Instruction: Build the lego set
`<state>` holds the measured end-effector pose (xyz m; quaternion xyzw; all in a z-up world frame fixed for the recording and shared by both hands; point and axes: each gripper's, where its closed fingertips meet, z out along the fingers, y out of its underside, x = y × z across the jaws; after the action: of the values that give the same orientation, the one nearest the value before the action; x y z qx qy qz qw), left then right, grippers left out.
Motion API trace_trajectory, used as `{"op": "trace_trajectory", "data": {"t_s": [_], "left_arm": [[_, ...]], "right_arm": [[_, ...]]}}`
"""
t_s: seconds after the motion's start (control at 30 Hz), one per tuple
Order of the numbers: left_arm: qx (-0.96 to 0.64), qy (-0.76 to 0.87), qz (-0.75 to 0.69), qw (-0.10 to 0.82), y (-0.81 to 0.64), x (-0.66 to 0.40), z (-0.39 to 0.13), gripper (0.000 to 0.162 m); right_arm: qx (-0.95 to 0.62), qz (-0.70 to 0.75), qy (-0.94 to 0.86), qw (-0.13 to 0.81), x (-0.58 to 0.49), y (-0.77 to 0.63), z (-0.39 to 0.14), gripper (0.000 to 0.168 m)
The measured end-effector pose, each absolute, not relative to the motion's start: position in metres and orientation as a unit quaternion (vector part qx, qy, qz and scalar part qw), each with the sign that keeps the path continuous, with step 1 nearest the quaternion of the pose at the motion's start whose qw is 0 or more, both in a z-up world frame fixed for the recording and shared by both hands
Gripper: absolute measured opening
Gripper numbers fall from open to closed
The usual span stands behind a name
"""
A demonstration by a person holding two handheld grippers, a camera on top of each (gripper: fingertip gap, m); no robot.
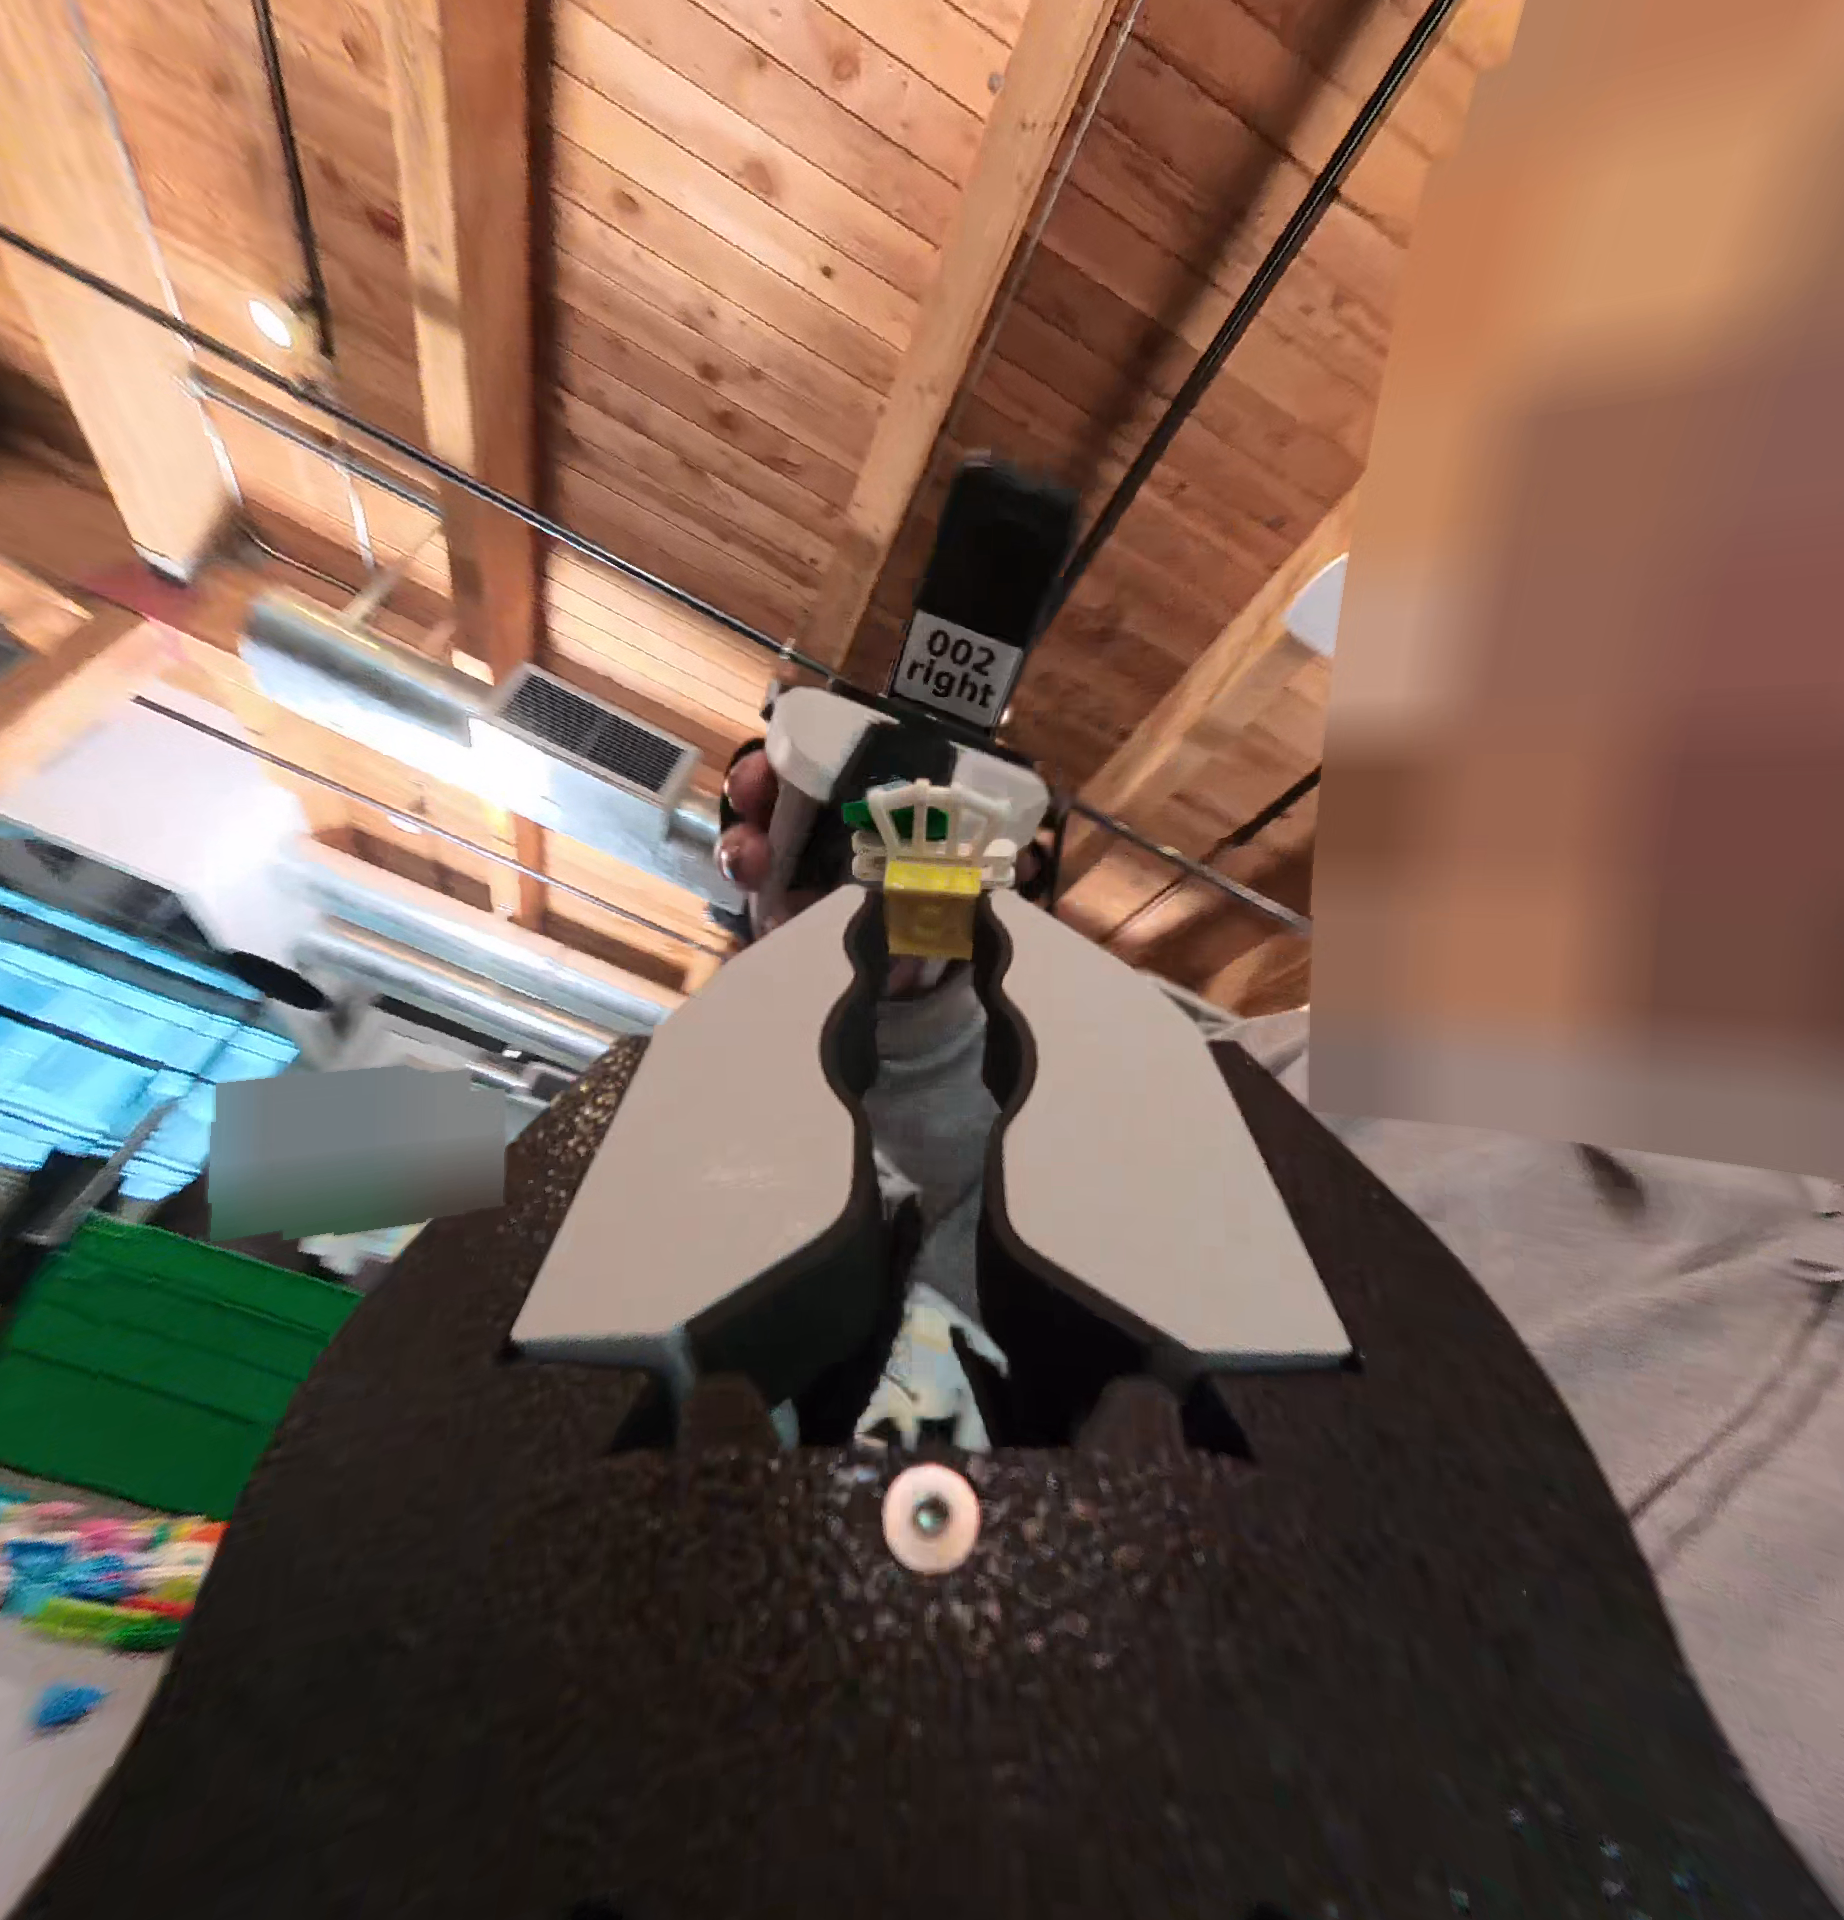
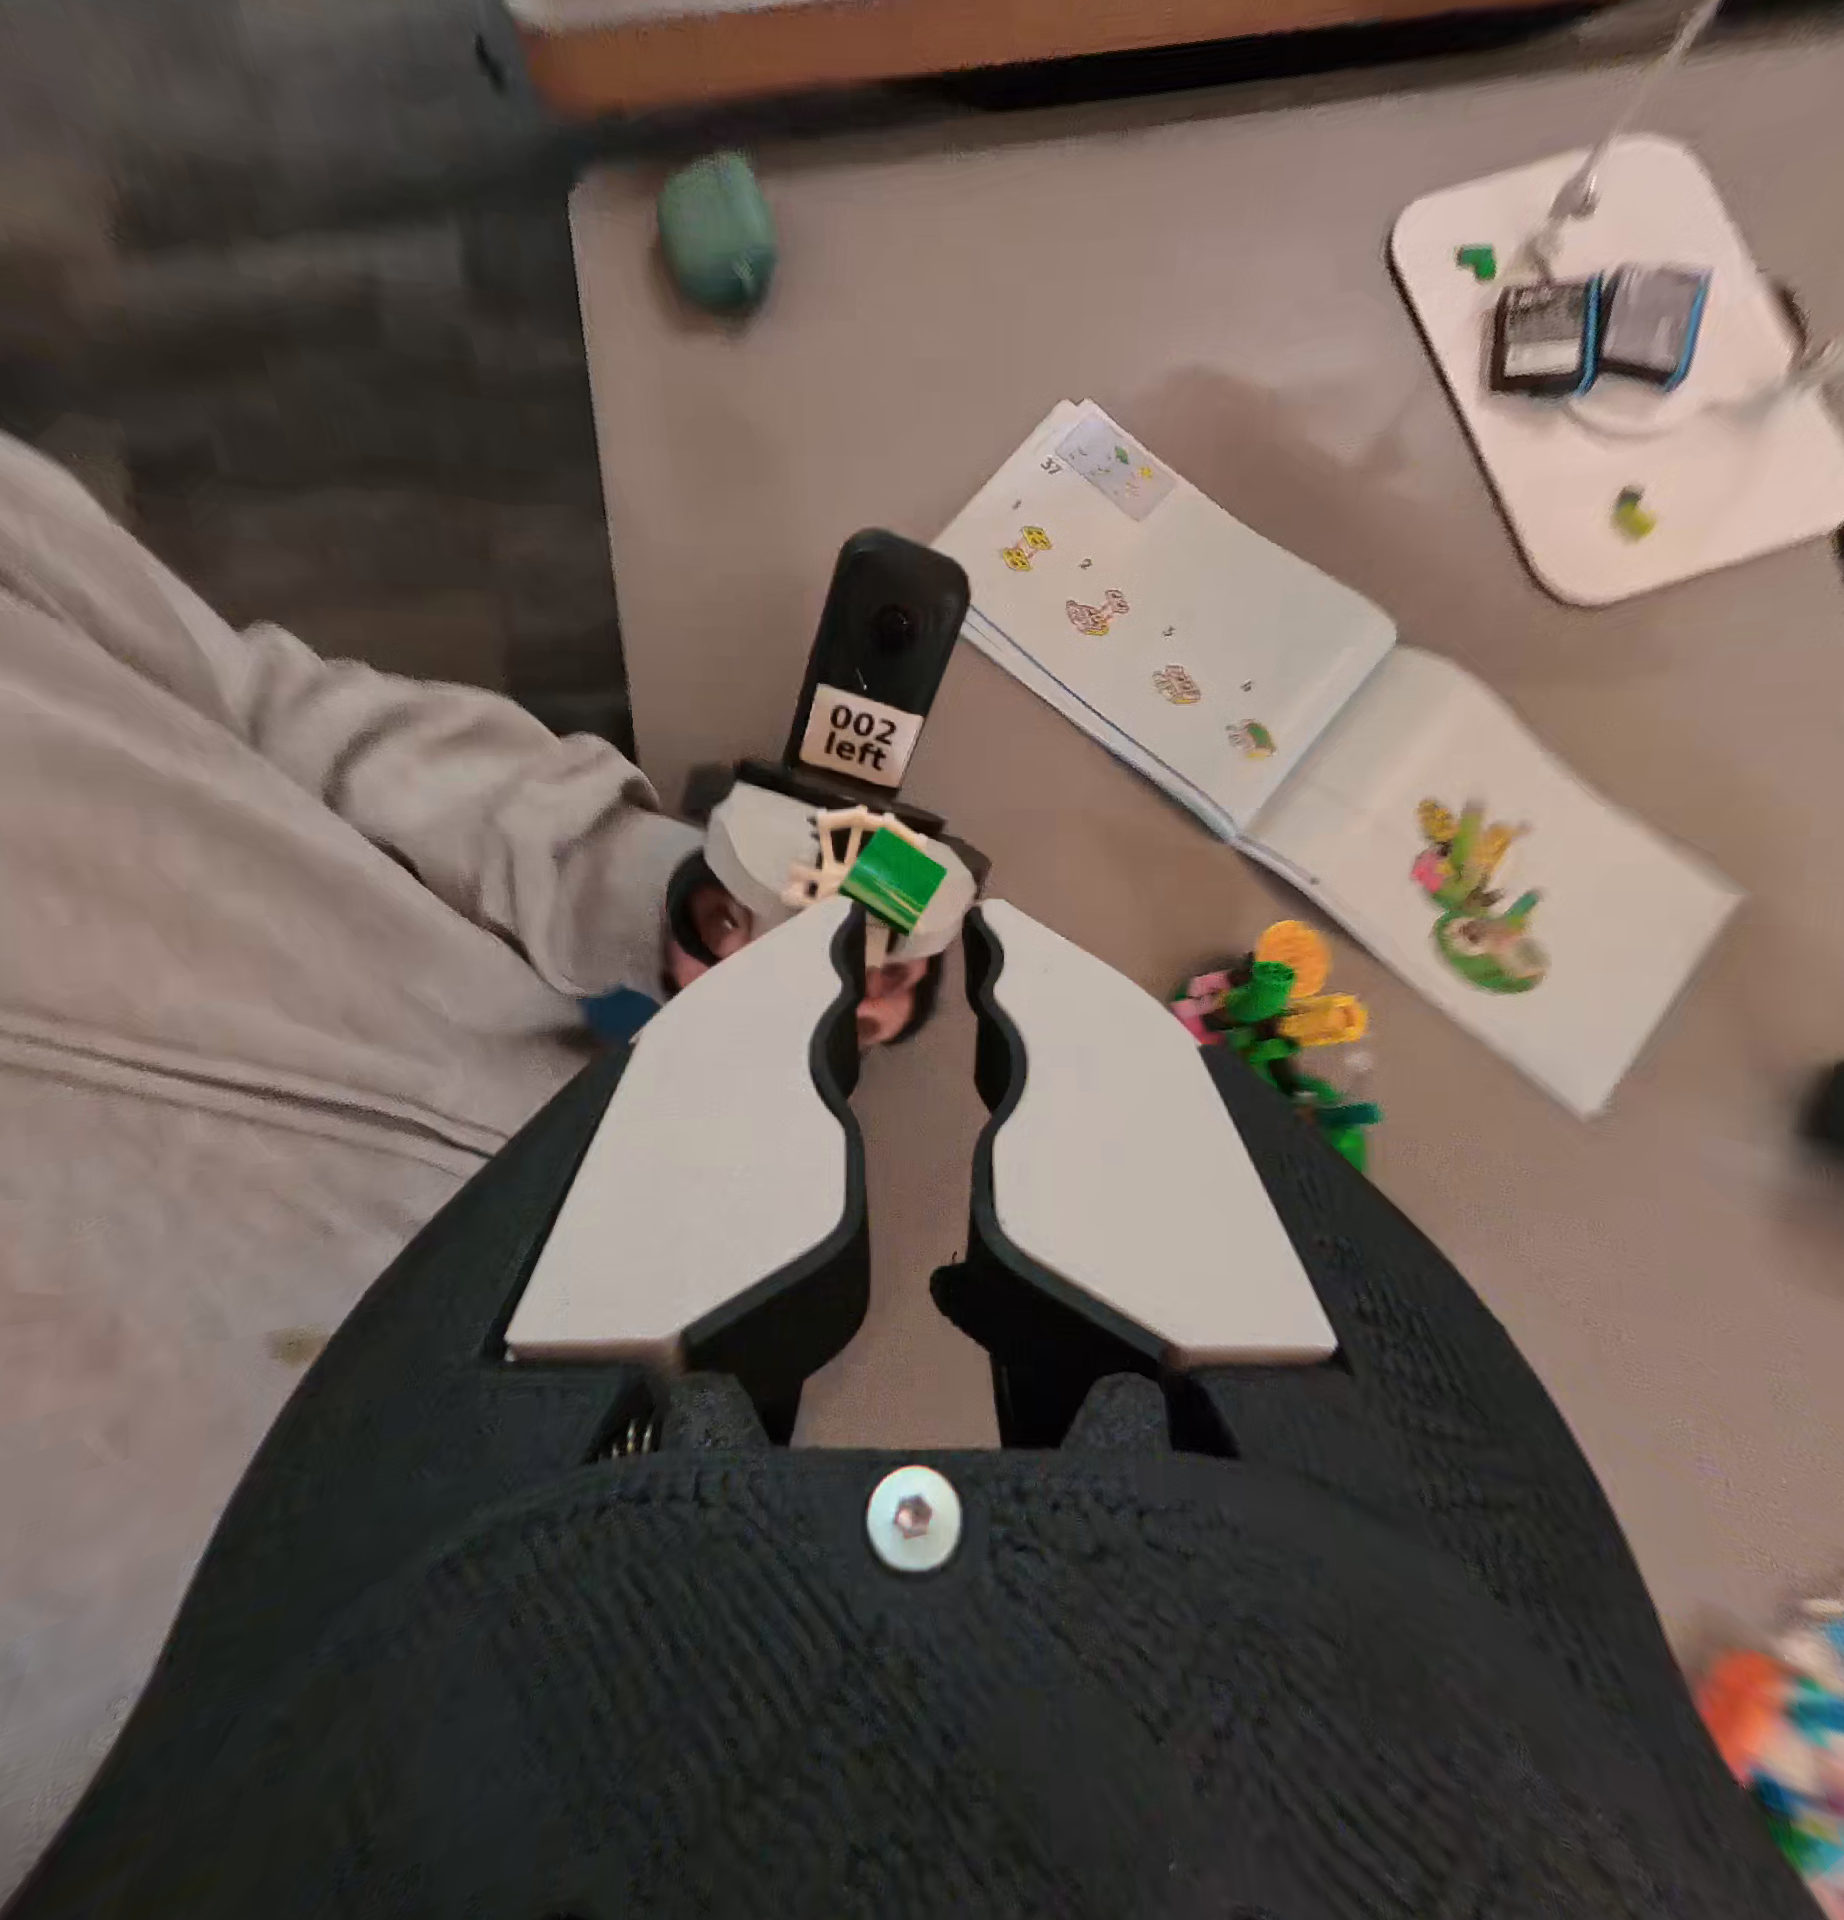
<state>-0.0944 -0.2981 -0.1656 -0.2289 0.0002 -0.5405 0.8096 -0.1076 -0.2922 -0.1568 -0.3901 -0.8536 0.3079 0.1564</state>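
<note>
In the left wrist view, which points up at a wooden ceiling, my left gripper (image 1: 928, 906) is shut on a yellow brick (image 1: 928, 925). This brick is the base of a small assembly with a white lattice piece (image 1: 933, 826) and a green piece (image 1: 902, 828). The right gripper (image 1: 918, 769) faces it from above, its fingers on either side of the assembly's top. In the right wrist view my right gripper (image 2: 910, 925) is open. The green tile (image 2: 894, 878) and white lattice (image 2: 826, 852) sit just beyond its fingertips, near the left one, held up by the left gripper (image 2: 856, 896).
On the grey table (image 2: 1001, 312) lie an open instruction booklet (image 2: 1313, 727), a partly built green and yellow flower model (image 2: 1282, 1008), a white tray (image 2: 1676, 520) with small pieces, a teal object (image 2: 715, 229) and loose bricks (image 2: 1811, 1745). A green bin (image 1: 149, 1351) stands at the left. My two grippers' fingertips are within a few centimetres of each other. From either gripper's tips it is about 40 centimetres to the teal object (image 2: 715, 229).
</note>
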Motion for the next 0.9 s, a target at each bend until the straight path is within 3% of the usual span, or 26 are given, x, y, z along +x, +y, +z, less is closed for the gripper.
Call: {"op": "trace_trajectory", "data": {"t_s": [0.13,0.9], "left_arm": [[-0.255,0.007,-0.483,0.838,-0.296,-0.092,-0.166,0.016],[-0.263,-0.011,-0.431,0.863,-0.293,-0.097,-0.168,0.016]], "right_arm": [[-0.468,0.324,-0.813,0.124,-0.114,-0.291,-0.16,0.022],[-0.428,0.341,-0.832,0.096,-0.106,-0.302,-0.165,0.016]]}}
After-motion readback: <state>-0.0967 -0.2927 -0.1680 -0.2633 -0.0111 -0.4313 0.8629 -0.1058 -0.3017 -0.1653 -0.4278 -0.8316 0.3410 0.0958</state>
